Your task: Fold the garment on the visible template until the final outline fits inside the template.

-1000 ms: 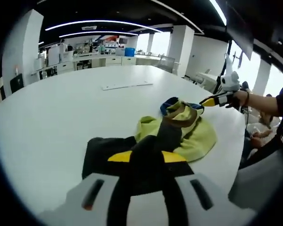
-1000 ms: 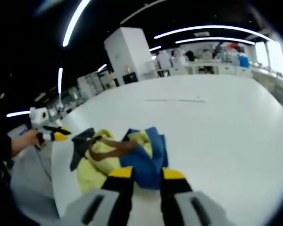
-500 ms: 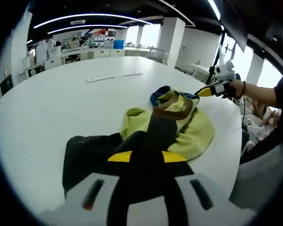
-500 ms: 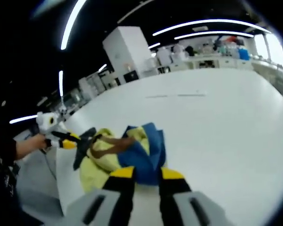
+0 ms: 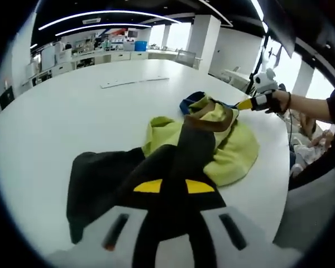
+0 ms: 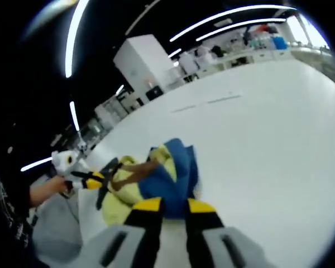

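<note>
Both fingers (image 5: 168, 187) (image 6: 168, 206) pinch the garment (image 5: 212, 145) on a white table (image 5: 61, 123) in a bright lab.

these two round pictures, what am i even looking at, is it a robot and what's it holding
No robot: a person holds a pair of hand tongs in each hand, and a fisheye camera rides on each pair, looking forward along its jaws.

In the left gripper view, the left tongs rise from the bottom, shut on the black part of a garment that lies crumpled on a large white table. The garment is yellow-green, black, blue and brown. Across it, the person's hand holds the right tongs at the blue end.

The right gripper view looks back the other way: the right tongs grip the blue part, with the left tongs at the far side.
</note>
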Demonstrator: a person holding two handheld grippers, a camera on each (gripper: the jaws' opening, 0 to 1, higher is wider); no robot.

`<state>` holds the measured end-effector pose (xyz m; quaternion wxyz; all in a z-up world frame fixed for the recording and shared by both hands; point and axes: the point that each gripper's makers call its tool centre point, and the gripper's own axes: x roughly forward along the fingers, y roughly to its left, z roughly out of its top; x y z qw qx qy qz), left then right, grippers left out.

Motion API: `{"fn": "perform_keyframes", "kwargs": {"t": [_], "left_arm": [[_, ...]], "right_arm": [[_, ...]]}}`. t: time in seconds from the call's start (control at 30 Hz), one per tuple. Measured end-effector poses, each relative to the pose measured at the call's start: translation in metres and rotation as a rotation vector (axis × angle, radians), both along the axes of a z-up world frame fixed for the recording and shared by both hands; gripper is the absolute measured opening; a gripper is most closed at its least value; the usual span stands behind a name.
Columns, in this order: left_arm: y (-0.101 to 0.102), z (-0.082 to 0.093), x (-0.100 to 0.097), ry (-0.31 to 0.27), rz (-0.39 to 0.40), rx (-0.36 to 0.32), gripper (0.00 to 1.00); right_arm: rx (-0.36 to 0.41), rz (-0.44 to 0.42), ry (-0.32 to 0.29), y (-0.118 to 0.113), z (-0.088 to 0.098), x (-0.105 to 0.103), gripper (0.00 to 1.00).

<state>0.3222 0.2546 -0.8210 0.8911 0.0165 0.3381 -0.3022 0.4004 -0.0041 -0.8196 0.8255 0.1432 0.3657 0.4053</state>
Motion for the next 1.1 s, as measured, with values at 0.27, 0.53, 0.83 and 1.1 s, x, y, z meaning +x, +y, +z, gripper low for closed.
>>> {"fn": "perform_keyframes", "kwargs": {"t": [0.27,0.53,0.83,1.1], "left_arm": [[-0.002,-0.005,0.0,0.021,-0.004,0.038,0.05],[0.004,-0.015,0.003,0.03,0.007,0.059,0.0],[0.004,-0.009,0.002,0.034,0.065,0.029,0.0],[0.011,0.021,0.003,-0.05,0.118,-0.003,0.0]], "right_arm": [[0.016,-0.002,0.033,0.002,-0.007,-0.003,0.08],[-0.008,-0.015,0.007,-0.001,-0.006,-0.003,0.0],[-0.061,-0.003,-0.055,-0.005,-0.001,-0.007,0.0],[-0.089,0.014,-0.13,-0.009,0.016,-0.013,0.0]]}}
